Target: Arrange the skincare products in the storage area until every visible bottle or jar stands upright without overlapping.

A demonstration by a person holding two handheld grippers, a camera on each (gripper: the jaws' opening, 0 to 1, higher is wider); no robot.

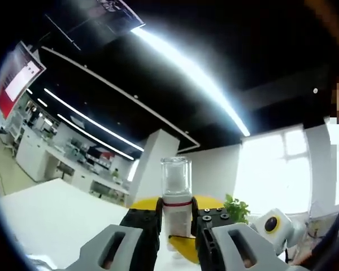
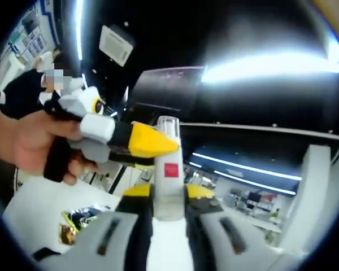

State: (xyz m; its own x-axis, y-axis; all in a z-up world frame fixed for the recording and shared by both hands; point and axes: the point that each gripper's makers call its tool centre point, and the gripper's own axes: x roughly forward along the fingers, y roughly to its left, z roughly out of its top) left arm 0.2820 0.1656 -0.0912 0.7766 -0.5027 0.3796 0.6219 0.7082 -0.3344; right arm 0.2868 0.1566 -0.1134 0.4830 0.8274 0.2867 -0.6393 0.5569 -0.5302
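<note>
A: left gripper (image 1: 177,226) got anything?
B: yep, jaws pinching a clear bottle (image 1: 176,195) with a red band, upright between them.
A: right gripper (image 2: 168,212)?
B: clamped on a white bottle (image 2: 168,175) with a red label, touching the other gripper's yellow tip (image 2: 150,141).

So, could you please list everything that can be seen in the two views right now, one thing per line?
clear bottle: one, clear cap, red band, between the left hand-held gripper's jaws
white bottle: one, red square label, between the right hand-held gripper's jaws
white table: one, below the left gripper
green plant: one, beside the left gripper
ceiling light strips: several, white, overhead
left hand-held gripper: grey, black pads, shut on the clear bottle
right hand-held gripper: grey, shut on the white bottle
hand: one, holding the left gripper
</note>
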